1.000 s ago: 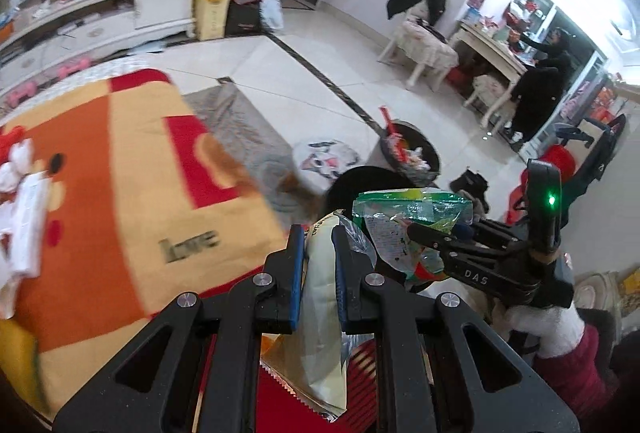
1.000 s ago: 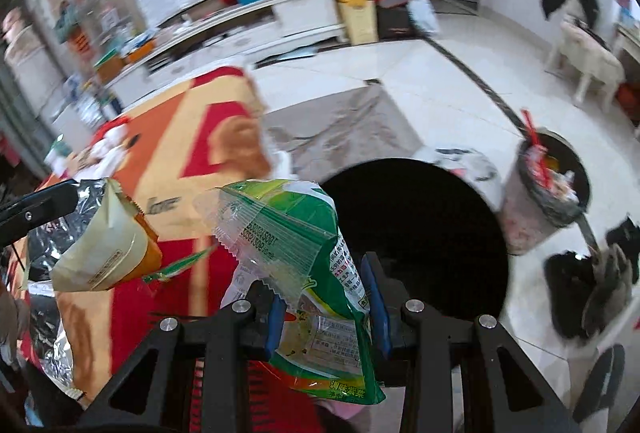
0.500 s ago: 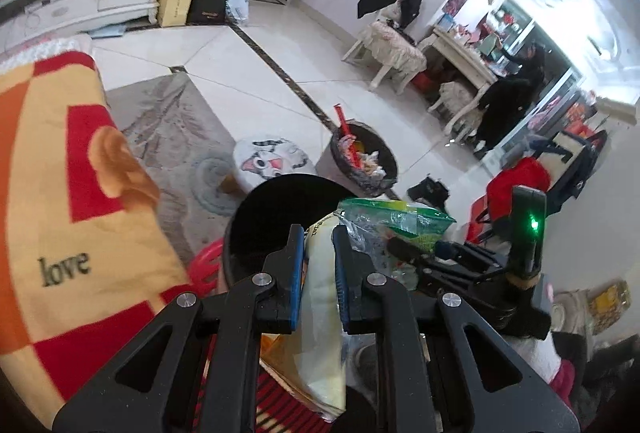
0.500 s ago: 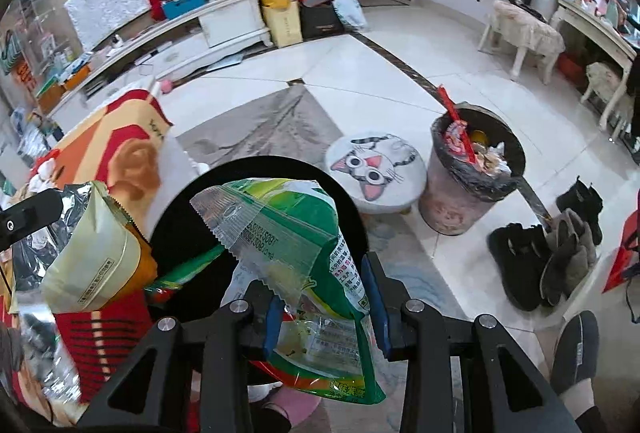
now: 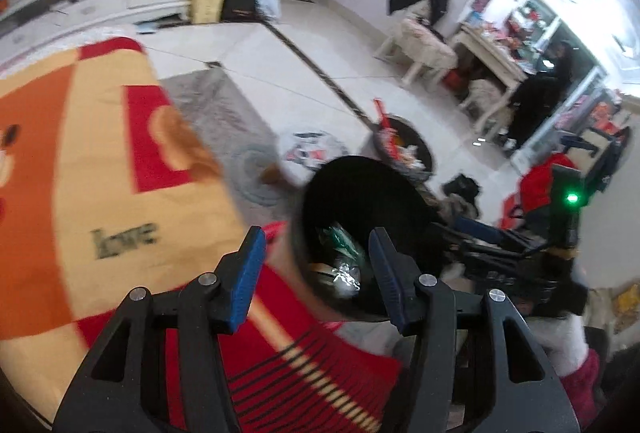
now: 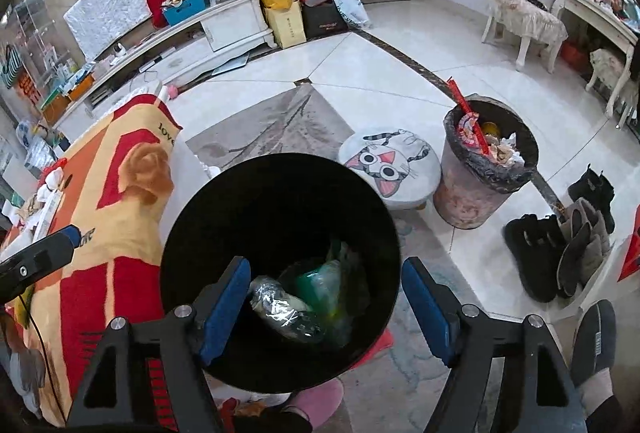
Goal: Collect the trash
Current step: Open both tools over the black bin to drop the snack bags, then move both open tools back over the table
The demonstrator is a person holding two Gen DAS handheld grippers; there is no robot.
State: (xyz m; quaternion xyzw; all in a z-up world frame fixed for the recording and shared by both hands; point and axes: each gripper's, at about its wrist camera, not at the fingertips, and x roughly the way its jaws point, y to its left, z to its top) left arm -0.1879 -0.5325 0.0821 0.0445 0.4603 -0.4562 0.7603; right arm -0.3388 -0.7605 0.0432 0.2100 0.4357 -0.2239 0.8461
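Note:
A black round bin [image 6: 280, 193] [image 5: 360, 185] stands beside the blanket-covered table. At its bottom lie the green snack wrapper [image 6: 320, 277] [image 5: 340, 239] and a silvery pale wrapper [image 6: 280, 307] [image 5: 346, 279]. My right gripper [image 6: 326, 307] hangs over the bin's mouth, its jaws opening, nothing between the pads. My left gripper [image 5: 316, 269] is over the bin's near rim, its jaws opening too, with nothing held. The left gripper's tip [image 6: 60, 239] shows at the left edge of the right wrist view; the right gripper's body [image 5: 520, 257] shows in the left wrist view.
An orange, red and yellow blanket [image 5: 80, 173] covers the table left of the bin. A cat-face stool [image 6: 388, 169], a full lined waste bin [image 6: 484, 169], shoes [image 6: 560, 245] and a person's slippered foot [image 6: 592, 337] crowd the floor to the right.
Both grippers opened and let go of their wrappers, which dropped into the black bin. The left gripper sank toward the bin's rim; the right one shifted over its mouth.

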